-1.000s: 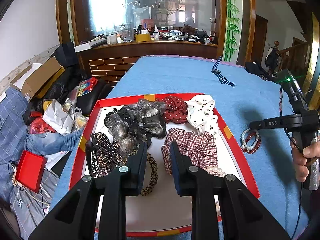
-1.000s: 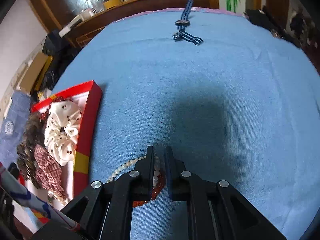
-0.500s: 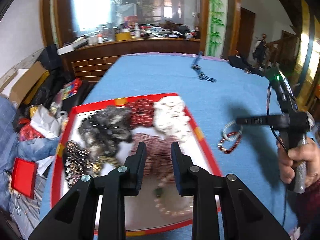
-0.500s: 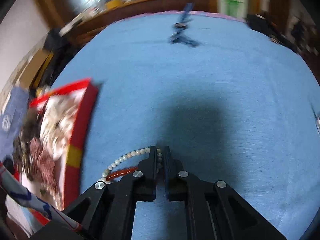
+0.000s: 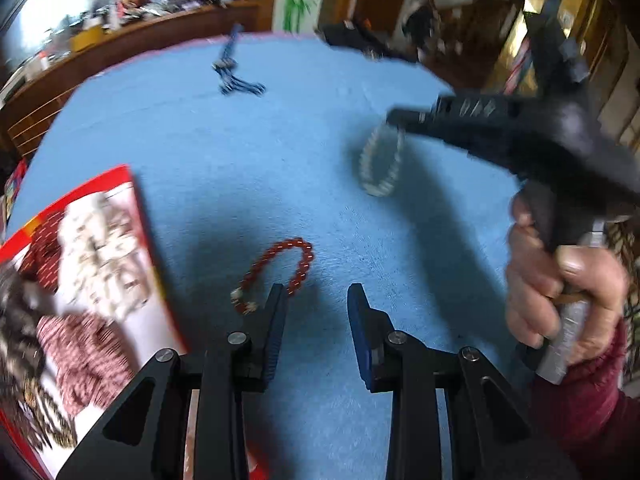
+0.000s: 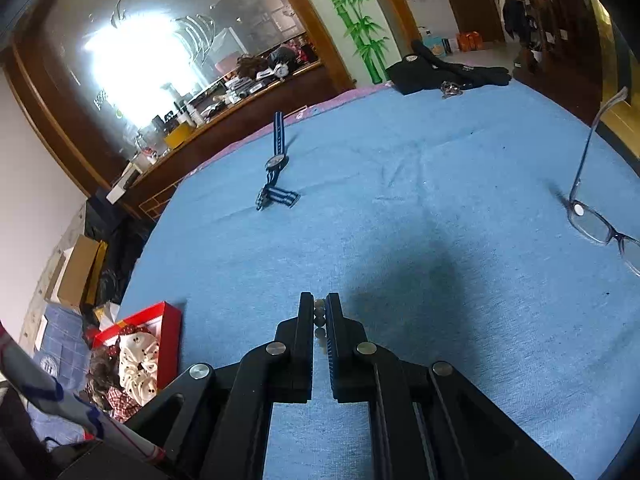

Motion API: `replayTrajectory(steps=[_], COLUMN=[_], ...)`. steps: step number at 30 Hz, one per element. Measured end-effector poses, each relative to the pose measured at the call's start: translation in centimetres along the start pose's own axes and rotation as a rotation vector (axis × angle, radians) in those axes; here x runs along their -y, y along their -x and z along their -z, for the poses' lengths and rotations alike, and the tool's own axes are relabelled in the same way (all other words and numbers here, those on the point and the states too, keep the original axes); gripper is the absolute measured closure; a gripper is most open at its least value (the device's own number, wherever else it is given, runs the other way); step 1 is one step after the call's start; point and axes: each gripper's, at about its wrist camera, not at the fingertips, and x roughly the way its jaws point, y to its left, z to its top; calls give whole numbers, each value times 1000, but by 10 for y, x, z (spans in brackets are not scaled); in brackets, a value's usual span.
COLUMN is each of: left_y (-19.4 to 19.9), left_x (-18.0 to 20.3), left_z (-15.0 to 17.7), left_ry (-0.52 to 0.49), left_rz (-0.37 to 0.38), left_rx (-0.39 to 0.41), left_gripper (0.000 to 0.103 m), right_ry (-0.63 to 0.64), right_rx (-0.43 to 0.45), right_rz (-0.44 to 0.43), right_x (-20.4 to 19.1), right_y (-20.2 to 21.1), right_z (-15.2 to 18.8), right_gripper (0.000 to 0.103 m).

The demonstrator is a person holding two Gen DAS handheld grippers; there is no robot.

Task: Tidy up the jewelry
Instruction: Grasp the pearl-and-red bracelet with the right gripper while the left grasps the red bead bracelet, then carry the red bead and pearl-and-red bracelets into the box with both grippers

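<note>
Red beads of the bracelet [image 5: 276,270] lie just ahead-left of my left claw [image 5: 316,304], whose fingers are apart. My right claw [image 6: 319,312] pinches the pearl bracelet [image 5: 380,164].

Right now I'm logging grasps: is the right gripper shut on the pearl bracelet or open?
Shut on it: the right gripper pinches beads, and the pearl bracelet hangs from it above the blue cloth.

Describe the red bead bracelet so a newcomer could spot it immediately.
On the blue tablecloth, look just right of the red tray. The red bead bracelet lies flat, just beyond the open left gripper. The white pearl bracelet instead dangles from the right gripper.
</note>
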Motion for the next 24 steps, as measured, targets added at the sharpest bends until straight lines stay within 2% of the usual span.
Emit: replayTrajectory(steps=[3,7,9,10,13,16,18,24], left_y=[-20,-36,-43,-48,-47,-43,-35,16], left_x=[7,11,12,10,7,6,3,1], left_z=[-10,-16,-18,-18,-17,-12,-7,-1], left_ry=[-29,-56,-67,-59,-59,-33,-4,48], left_rz=[-33,-96,-104,-107,-123,-120,-78,-7], left_rx=[-76,-122,-139,-154,-125,-86,-46,78], left_gripper=[75,75,79,86,96,96,96,96], right_ry=[-6,-18,-21,-23,-27,-24,-22,-11], right_rx=[2,3,5,6,10,12,14,21], right_rz=[-14,-34,-42,-45,-50,-52,-54,-58], right_x=[2,3,4,5,6,6,5,2], right_y=[2,5,7,8,9,10,10,12], right_z=[-3,-3,-2,-3,-3,-3,-3,-3], right_gripper=[97,97,97,97,97,97,97,97])
